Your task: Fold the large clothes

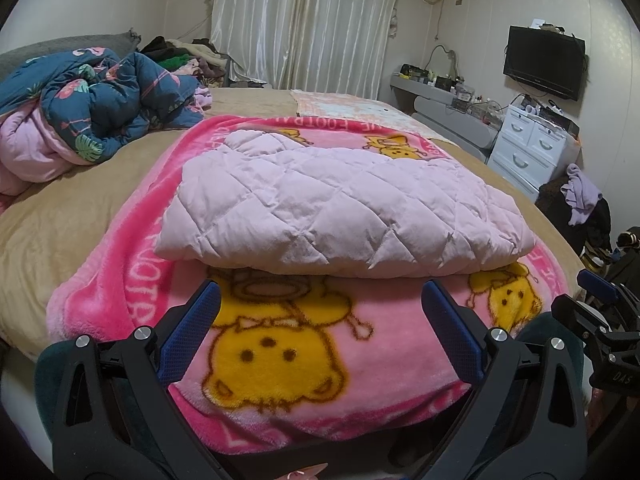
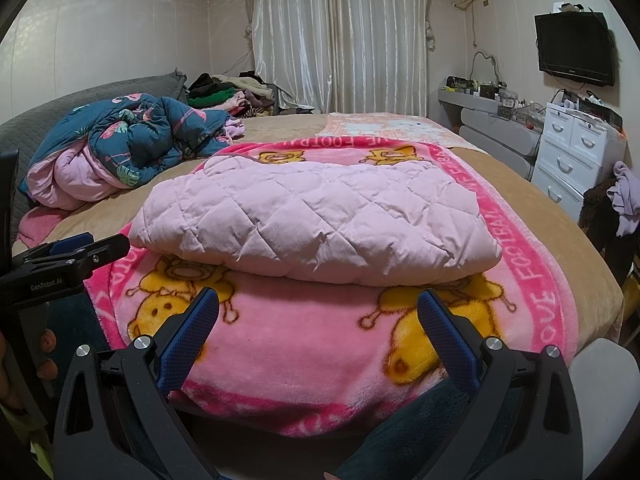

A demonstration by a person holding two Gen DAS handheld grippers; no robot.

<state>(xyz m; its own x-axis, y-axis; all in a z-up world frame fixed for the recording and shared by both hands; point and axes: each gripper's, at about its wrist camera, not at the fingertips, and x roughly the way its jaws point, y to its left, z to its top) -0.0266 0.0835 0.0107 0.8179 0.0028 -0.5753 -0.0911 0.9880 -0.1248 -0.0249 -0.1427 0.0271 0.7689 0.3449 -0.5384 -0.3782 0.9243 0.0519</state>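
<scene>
A pale lilac quilted garment (image 1: pixel 340 208) lies folded into a thick rectangle on a pink cartoon blanket (image 1: pixel 288 352) on the bed; it also shows in the right wrist view (image 2: pixel 320 216) on the same blanket (image 2: pixel 304 344). My left gripper (image 1: pixel 320 300) is open and empty, its blue-padded fingers just short of the garment's near edge, above the blanket. My right gripper (image 2: pixel 318 308) is open and empty too, held just in front of the same edge. Each gripper shows at the side of the other's view, the right one (image 1: pixel 600 292) and the left one (image 2: pixel 76 248).
A crumpled dark blue flamingo-print quilt (image 1: pixel 100 96) lies at the bed's far left, with a clothes pile (image 1: pixel 180 52) behind. A white drawer unit (image 1: pixel 532 144), a cluttered shelf and a wall TV (image 1: pixel 544 62) stand on the right. The tan bed cover (image 1: pixel 60 224) surrounds the blanket.
</scene>
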